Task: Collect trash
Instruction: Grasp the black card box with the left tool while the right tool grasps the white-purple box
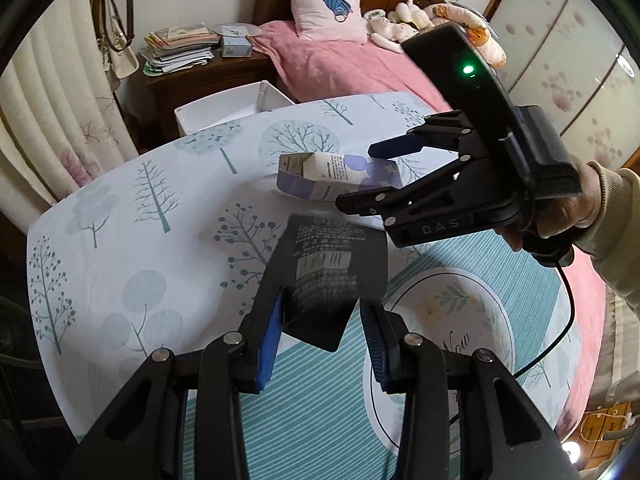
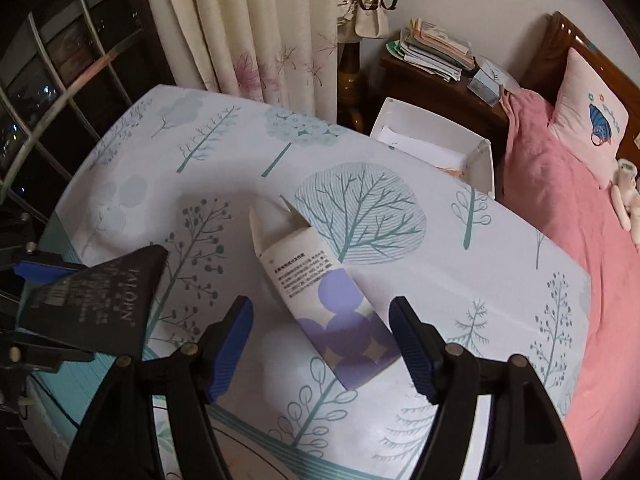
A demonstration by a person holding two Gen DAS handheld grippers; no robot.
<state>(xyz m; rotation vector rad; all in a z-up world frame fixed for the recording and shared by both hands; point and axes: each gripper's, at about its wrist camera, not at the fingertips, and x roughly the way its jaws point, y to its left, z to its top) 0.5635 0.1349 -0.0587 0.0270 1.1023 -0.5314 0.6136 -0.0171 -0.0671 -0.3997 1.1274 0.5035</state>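
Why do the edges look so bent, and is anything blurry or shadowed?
Both views are fisheye, so the table edge curves. Left wrist view: the black packet in the left gripper is motion-blurred. Right wrist view: soft shadow around the purple-and-white carton; dark window.

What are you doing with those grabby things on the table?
A person is picking up trash with two hand-held grippers. The left gripper is holding a black box up off the table. The right gripper is open, with the white and purple box lying on the tree-print cloth between its fingers. A white bin waits behind the table.
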